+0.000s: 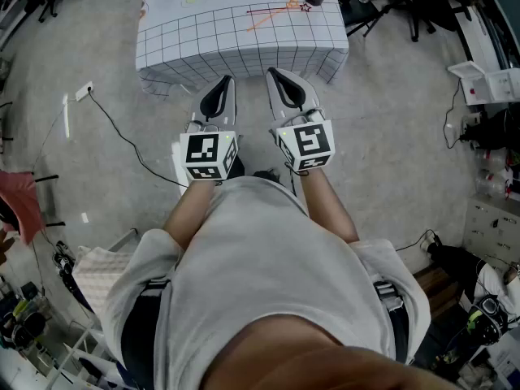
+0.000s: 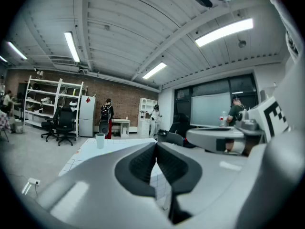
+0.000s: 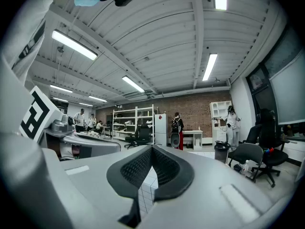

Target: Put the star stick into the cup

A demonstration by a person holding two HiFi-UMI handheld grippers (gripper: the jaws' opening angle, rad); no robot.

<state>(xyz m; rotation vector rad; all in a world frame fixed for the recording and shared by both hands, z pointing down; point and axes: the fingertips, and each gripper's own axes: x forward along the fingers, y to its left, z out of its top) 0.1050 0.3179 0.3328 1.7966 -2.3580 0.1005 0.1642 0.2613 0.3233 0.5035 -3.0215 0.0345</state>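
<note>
head view: star stick [image 1: 273, 16] on the bench [image 1: 203, 32] looks thin, light, probably stiff; pinch mid-shaft. left gripper [image 1: 224, 82] and right gripper [image 1: 275, 75] fingers together, empty.

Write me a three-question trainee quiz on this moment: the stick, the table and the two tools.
1. True or false: the star stick lies on the table.
2. The left tool has its jaws: A) wide open; B) shut on nothing; C) shut on the stick.
3. Short answer: in the head view, which is nearer the star stick, the left tool or the right tool?

Key: 1 true; 2 B; 3 the right tool.
</note>
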